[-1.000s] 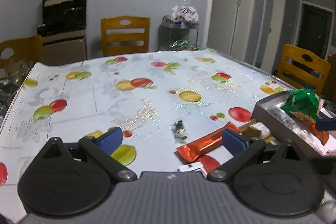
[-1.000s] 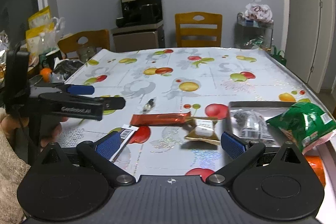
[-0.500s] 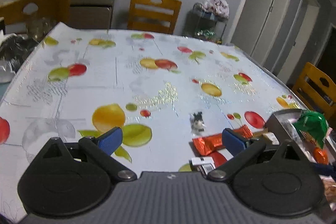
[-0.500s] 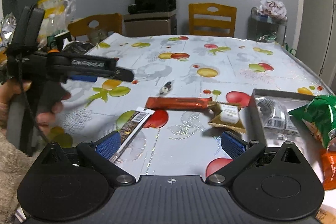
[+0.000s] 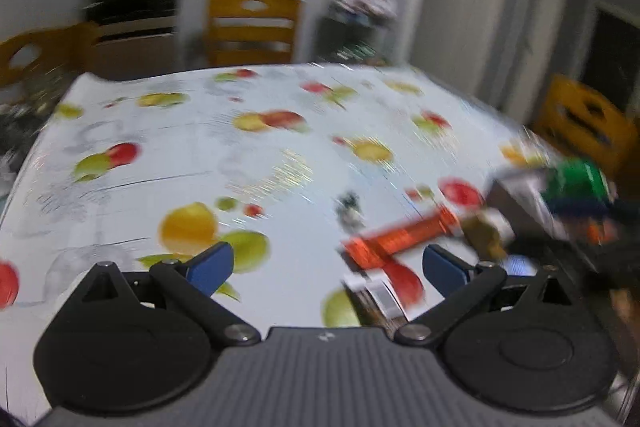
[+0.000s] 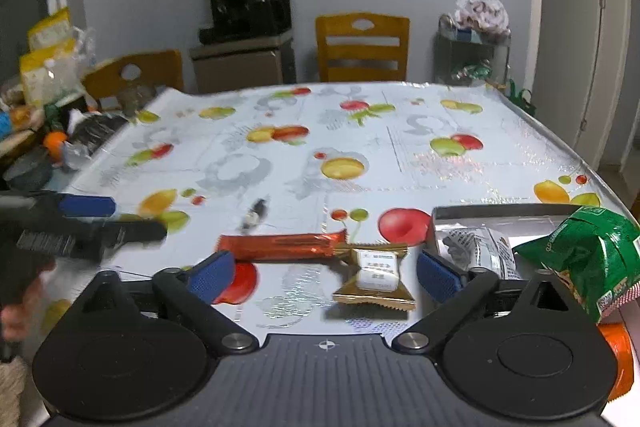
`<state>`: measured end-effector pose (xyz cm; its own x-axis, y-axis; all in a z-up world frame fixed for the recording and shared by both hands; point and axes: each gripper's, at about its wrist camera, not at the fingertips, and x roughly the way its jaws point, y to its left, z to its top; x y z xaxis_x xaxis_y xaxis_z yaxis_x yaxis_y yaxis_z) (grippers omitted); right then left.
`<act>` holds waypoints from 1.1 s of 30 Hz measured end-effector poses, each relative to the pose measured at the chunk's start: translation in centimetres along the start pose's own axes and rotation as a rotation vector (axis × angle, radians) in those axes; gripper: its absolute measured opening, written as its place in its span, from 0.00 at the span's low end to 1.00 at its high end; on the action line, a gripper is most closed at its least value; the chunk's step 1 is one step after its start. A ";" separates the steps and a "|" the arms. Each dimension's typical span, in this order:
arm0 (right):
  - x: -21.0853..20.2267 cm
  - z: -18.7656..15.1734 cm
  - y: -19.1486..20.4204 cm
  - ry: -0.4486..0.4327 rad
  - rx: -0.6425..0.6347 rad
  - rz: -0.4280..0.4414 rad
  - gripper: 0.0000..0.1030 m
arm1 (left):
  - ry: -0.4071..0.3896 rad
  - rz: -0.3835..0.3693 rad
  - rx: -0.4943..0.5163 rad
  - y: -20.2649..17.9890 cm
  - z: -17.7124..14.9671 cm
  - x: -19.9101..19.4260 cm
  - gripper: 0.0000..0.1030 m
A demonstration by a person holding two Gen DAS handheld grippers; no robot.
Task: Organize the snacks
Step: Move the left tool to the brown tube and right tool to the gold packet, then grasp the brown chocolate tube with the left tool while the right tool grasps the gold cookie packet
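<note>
The right gripper hovers low over the table with its jaws spread wide and empty. Between and just beyond its fingertips lies the gold-wrapped candy, with the orange snack bar touching its far left corner, long axis running left to right. The grey tray, already holding the green chip bag, sits just right. The left gripper, also wide open and empty, is blurred; the right one looks nearer the candy.
</note>
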<state>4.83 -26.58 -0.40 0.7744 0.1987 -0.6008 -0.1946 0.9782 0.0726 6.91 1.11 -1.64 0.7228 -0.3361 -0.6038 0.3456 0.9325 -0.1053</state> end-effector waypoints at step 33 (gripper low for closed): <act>-1.7 -3.9 -0.1 0.008 -0.044 0.019 0.49 | 0.180 -0.074 0.206 -3.8 -3.0 4.4 0.99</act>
<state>1.17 -27.21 -2.47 0.7656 0.2165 -0.6058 -0.2359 0.9706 0.0488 6.96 -3.53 -6.21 0.5797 -0.3562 -0.7328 0.5209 0.8536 -0.0029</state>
